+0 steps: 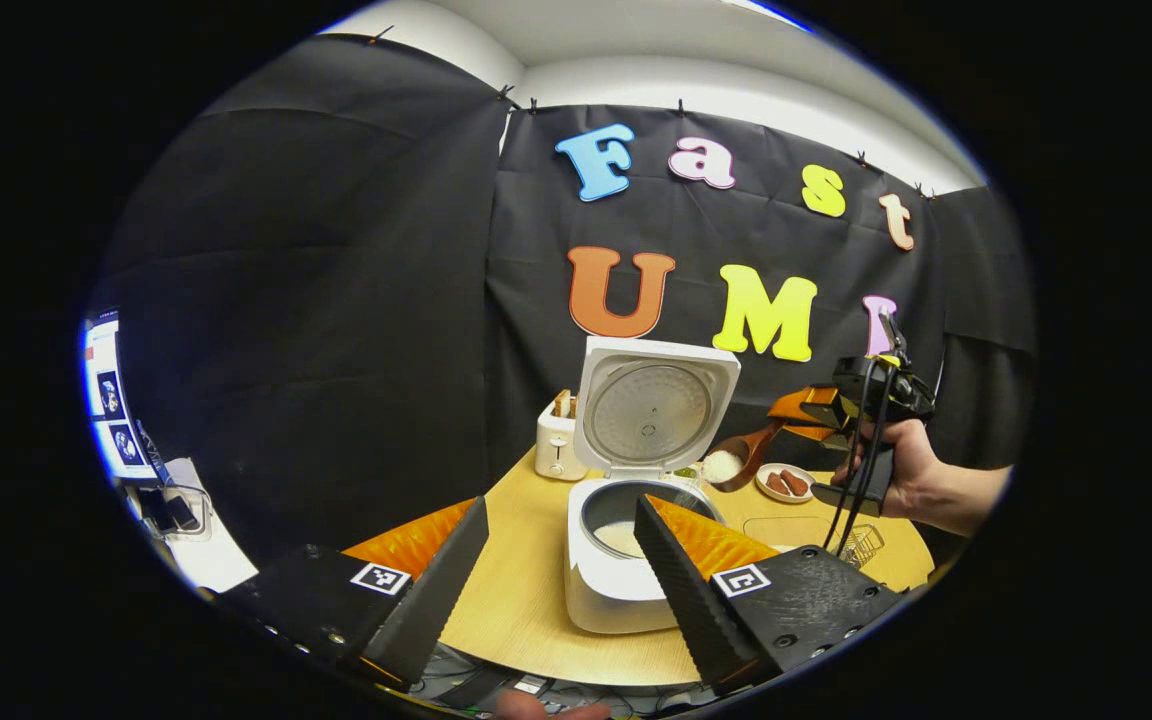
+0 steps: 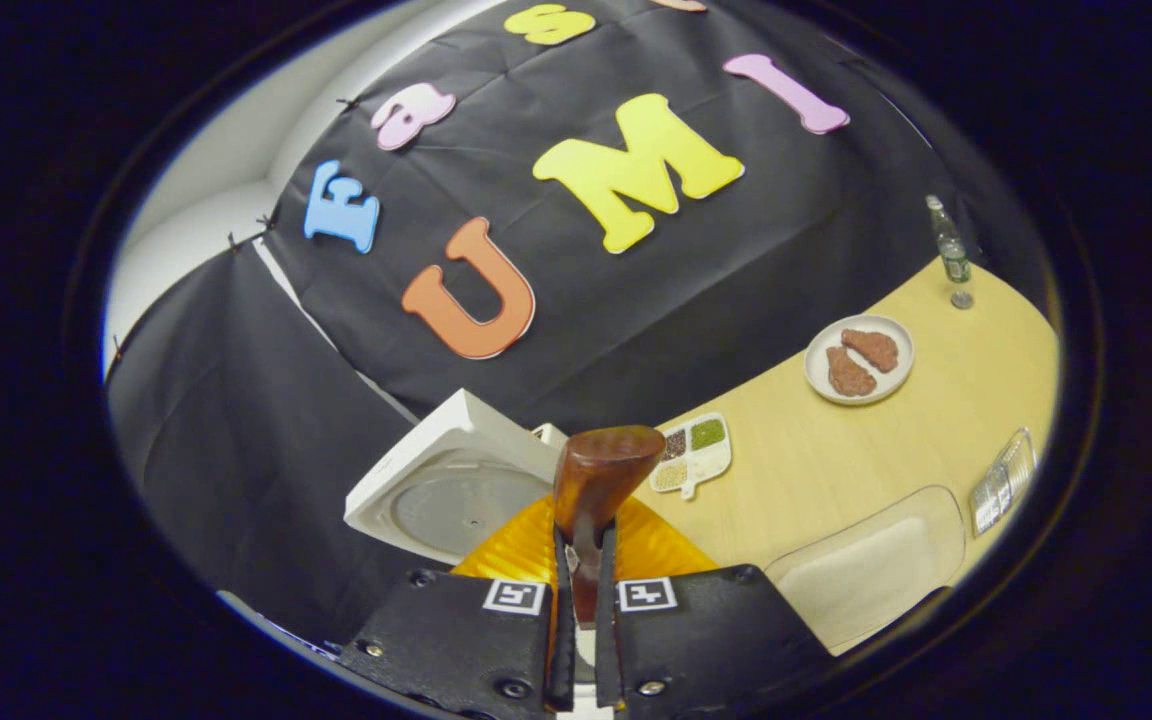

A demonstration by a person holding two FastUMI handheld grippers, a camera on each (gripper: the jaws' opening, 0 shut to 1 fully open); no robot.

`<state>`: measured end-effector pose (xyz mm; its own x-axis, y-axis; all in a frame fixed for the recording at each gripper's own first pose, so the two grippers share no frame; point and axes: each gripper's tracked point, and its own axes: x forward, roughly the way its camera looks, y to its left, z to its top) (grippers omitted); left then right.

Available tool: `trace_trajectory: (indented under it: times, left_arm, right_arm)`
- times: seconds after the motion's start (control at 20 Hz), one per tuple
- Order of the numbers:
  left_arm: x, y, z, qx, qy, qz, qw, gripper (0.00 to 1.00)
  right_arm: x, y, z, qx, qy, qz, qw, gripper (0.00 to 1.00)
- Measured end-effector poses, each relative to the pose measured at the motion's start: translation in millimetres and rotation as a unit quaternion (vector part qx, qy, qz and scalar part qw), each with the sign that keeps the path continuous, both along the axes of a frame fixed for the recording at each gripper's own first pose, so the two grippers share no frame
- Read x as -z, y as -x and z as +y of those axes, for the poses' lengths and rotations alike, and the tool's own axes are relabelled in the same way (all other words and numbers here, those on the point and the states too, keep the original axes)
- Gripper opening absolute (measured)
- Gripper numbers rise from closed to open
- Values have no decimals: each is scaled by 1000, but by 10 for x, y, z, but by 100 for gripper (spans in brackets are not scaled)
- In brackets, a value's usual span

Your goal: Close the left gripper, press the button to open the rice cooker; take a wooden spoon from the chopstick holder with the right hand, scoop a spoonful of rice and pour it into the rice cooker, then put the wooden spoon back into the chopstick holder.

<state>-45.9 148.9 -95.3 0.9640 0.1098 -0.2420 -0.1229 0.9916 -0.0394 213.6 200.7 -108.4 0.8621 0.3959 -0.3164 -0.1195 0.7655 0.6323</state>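
Observation:
The white rice cooker [image 1: 608, 590] stands on the table with its lid [image 1: 651, 415] raised and some rice in the pot. My left gripper [image 1: 561, 502] hovers open in front of it, holding nothing. Above the cooker's right rim, the wooden spoon [image 1: 736, 462] is tilted and carries a heap of white rice, with a few grains falling towards the pot. My right gripper [image 1: 821, 410], held by a hand [image 1: 911, 470], is shut on the spoon's handle. In the right gripper view the right gripper [image 2: 584, 535] clamps the spoon [image 2: 601, 470] above the open lid [image 2: 456, 490].
A white toaster [image 1: 556, 445] stands behind the cooker on its left. On the right are a plate of meat [image 2: 858, 358], a divided tray of grains [image 2: 696, 450], a clear rice container [image 2: 871, 570], a wire chopstick holder [image 1: 861, 545] and a bottle [image 2: 951, 255]. The table's [image 1: 516, 600] front edge is close.

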Motion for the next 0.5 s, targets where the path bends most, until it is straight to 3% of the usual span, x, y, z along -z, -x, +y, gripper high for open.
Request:
trace_trajectory:
  times: [0.25, 0.5]
  left_arm:
    - [68, 11, 19, -3, 7, 7, 1000, 94]
    - [76, -68, -22, 3, 10, 2, 1000, 94]
  right_arm:
    - [-43, -28, 176, -19, 63, -31, 997, 13]
    - [-219, 26, 346, -45, 132, -89, 986, 13]
